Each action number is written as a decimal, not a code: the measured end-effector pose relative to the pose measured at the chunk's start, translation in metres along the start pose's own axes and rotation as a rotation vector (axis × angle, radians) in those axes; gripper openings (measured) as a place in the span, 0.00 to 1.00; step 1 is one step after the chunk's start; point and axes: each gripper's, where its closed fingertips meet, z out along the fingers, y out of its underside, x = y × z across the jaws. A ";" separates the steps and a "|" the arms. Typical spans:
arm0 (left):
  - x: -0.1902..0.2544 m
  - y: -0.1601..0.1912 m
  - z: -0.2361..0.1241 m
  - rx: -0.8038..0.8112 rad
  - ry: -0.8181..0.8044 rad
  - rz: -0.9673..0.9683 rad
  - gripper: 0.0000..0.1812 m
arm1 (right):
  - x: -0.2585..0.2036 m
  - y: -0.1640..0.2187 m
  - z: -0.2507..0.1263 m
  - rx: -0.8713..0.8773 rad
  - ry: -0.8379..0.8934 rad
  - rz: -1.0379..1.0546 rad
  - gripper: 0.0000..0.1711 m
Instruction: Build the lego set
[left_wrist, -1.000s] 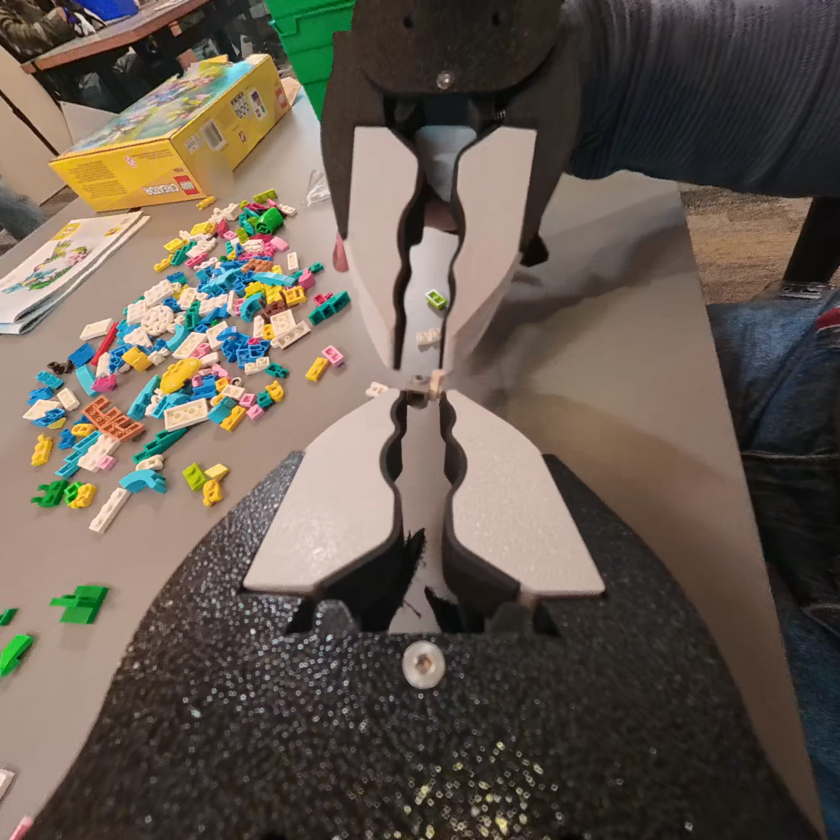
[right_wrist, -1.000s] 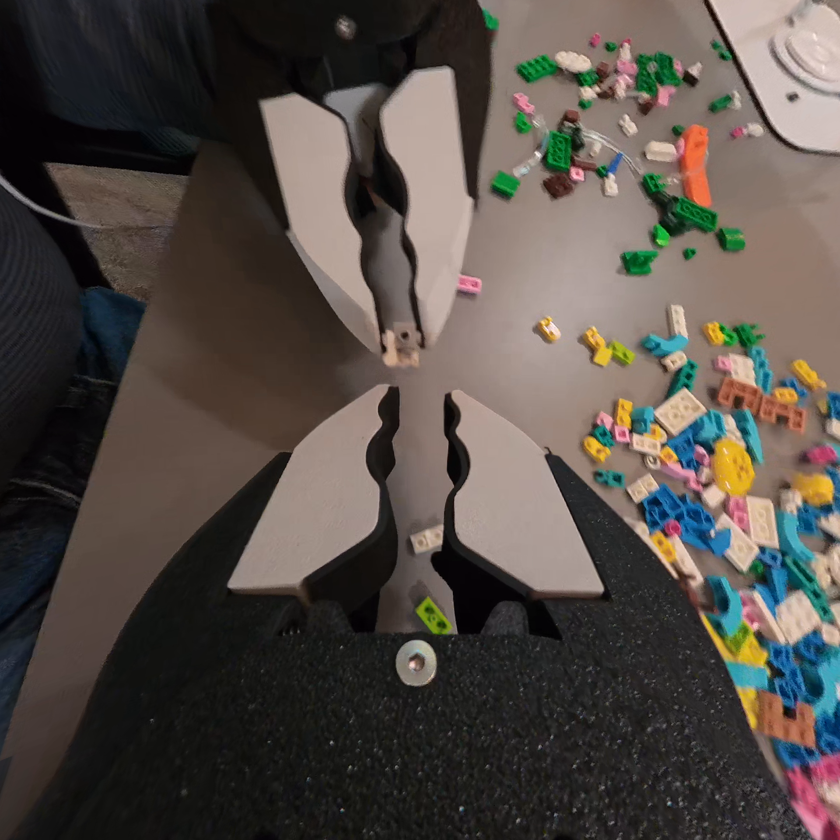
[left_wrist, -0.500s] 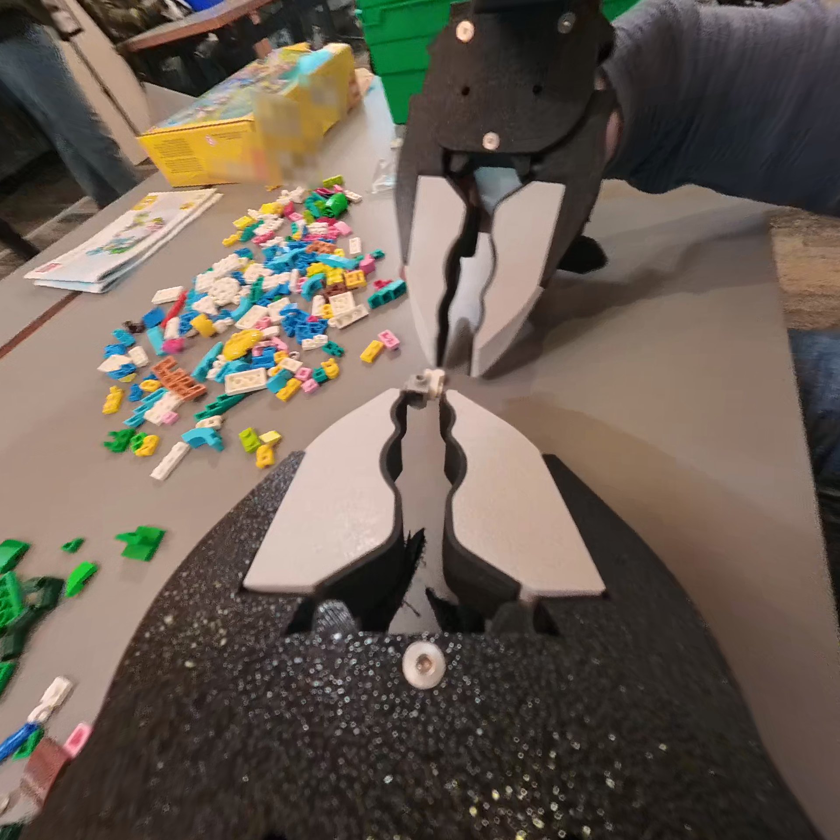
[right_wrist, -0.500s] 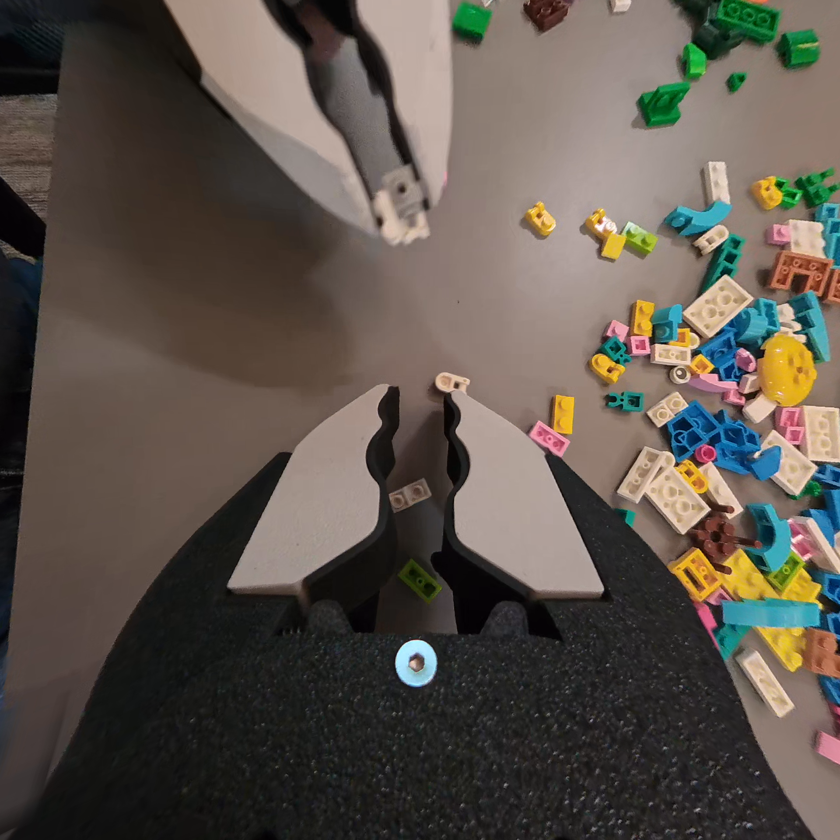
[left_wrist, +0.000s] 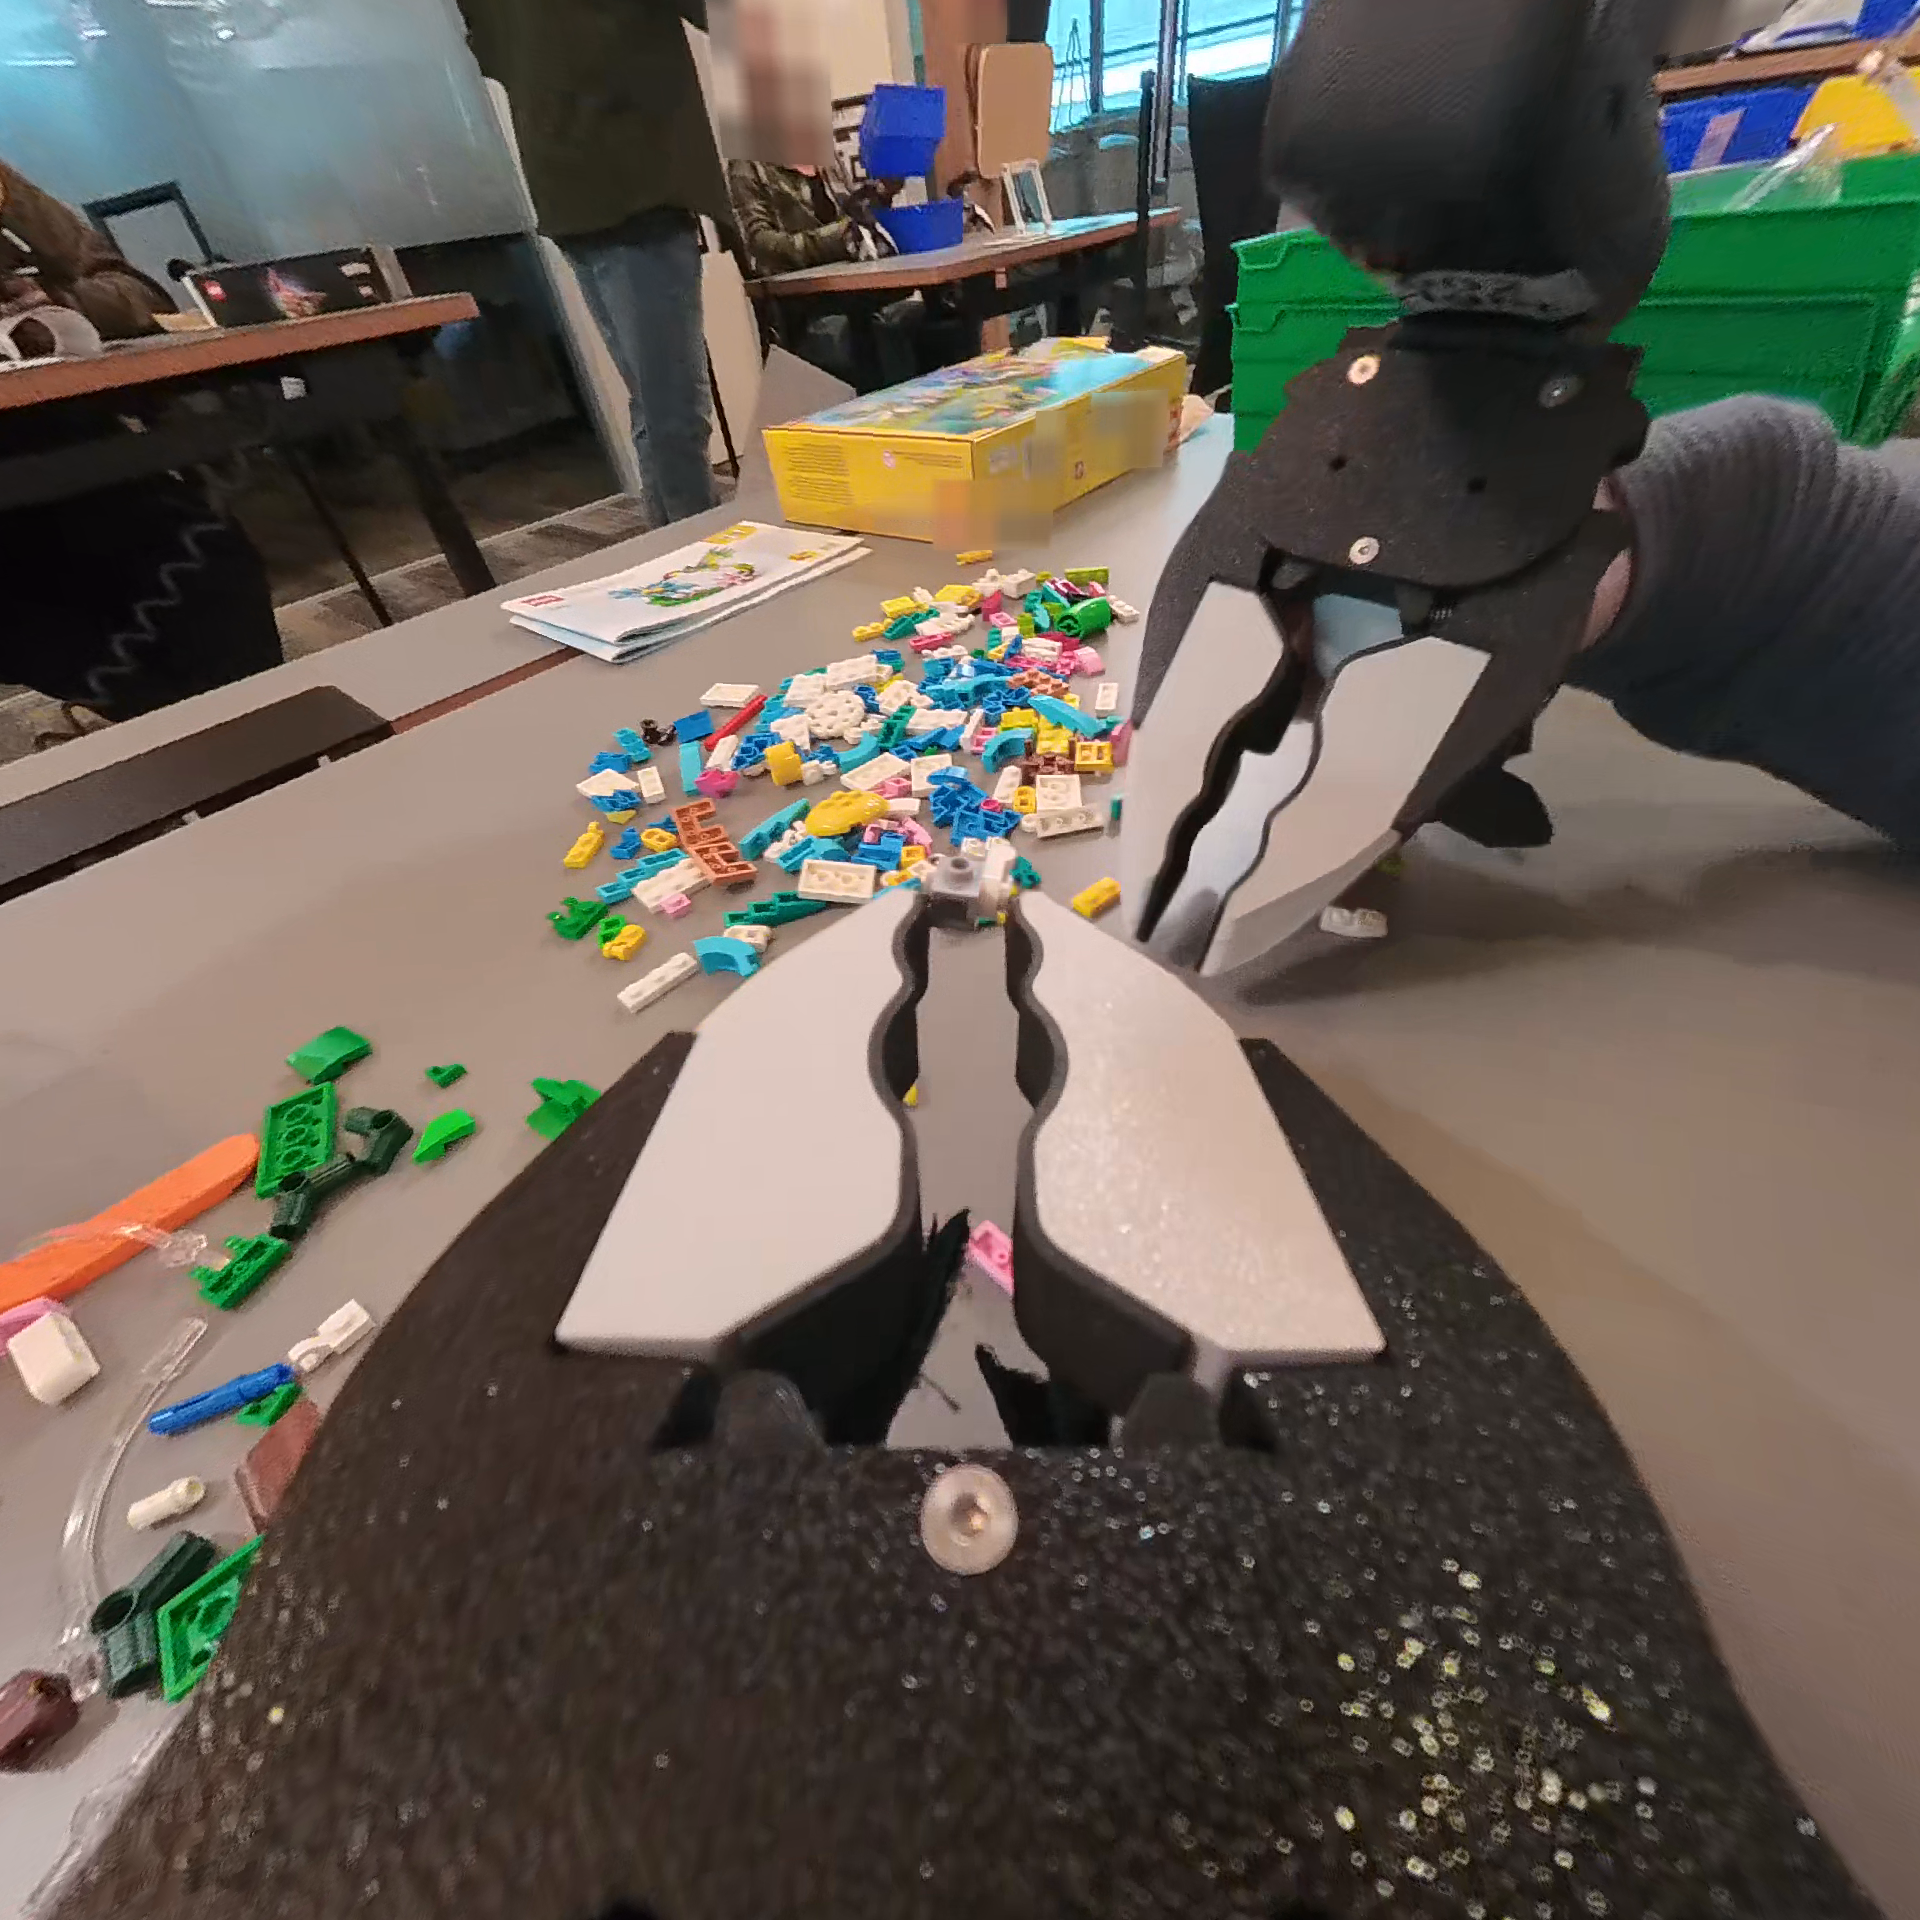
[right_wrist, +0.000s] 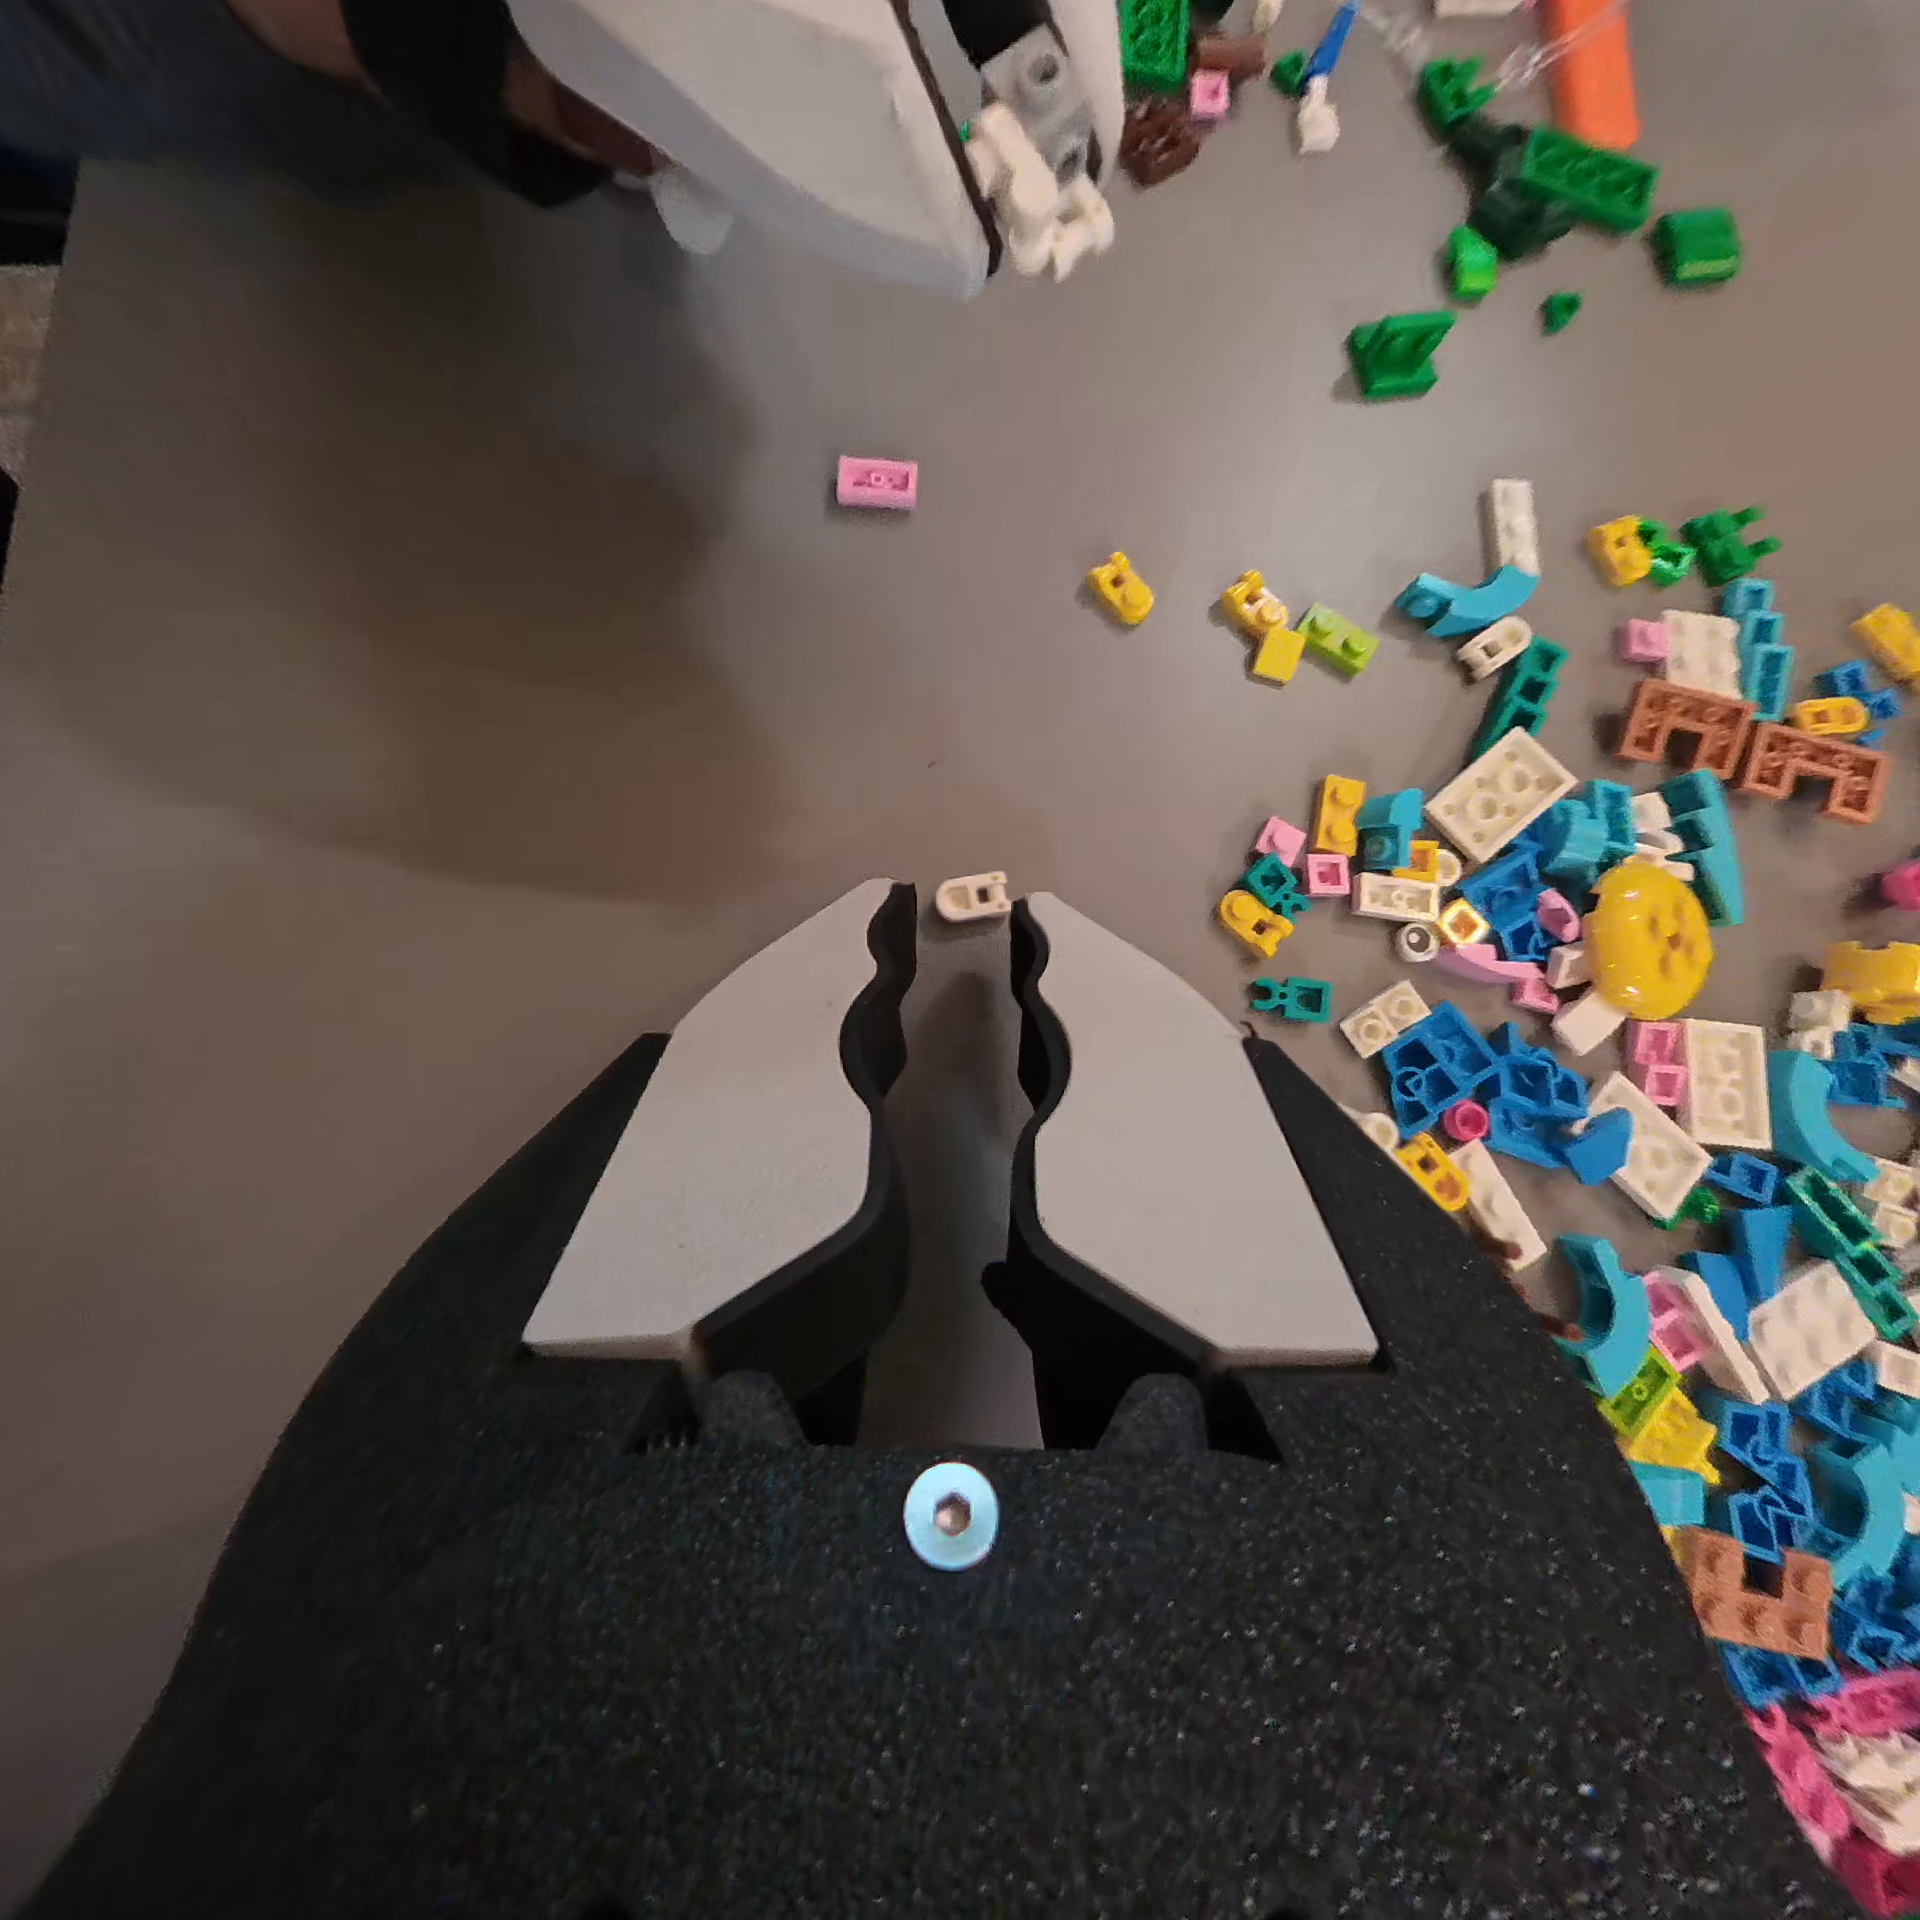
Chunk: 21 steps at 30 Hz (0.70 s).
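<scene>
My left gripper (left_wrist: 966, 906) is shut on a small grey and white lego assembly (left_wrist: 968, 881) and holds it above the grey table (left_wrist: 1558, 1143). It also shows at the top of the right wrist view (right_wrist: 1044, 223), with the assembly (right_wrist: 1049, 114) at its tips. My right gripper (right_wrist: 963, 902) is slightly open, its tips down near the table. A small white clip piece (right_wrist: 972, 896) lies on the table just at its fingertips, not gripped. In the left wrist view the right gripper (left_wrist: 1184, 945) points down at the table, right of the assembly.
A big pile of coloured bricks (left_wrist: 935, 727) (right_wrist: 1610, 987) lies beside the grippers. Green pieces (left_wrist: 312, 1132) (right_wrist: 1558, 187) and an orange piece (left_wrist: 135, 1216) lie apart. A pink plate (right_wrist: 878, 484) lies alone. A yellow box (left_wrist: 966, 447) and a booklet (left_wrist: 686, 587) sit farther back. The tips of one gripper are about 9 centimeters away from the tips of the other.
The two grippers have moved apart. My left gripper has drawn back and up with the assembly. My right gripper has come down to the table until the white clip piece lies at its tips.
</scene>
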 end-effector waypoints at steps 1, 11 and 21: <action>-0.001 0.000 0.000 0.001 -0.007 -0.003 0.07 | 0.001 0.000 -0.002 0.016 0.014 -0.008 0.10; -0.005 0.000 0.000 0.002 -0.045 0.006 0.07 | 0.006 0.015 -0.002 -0.008 0.085 0.035 0.08; -0.001 0.001 0.002 -0.011 -0.034 0.030 0.07 | -0.003 -0.002 0.001 -0.038 0.197 0.153 0.12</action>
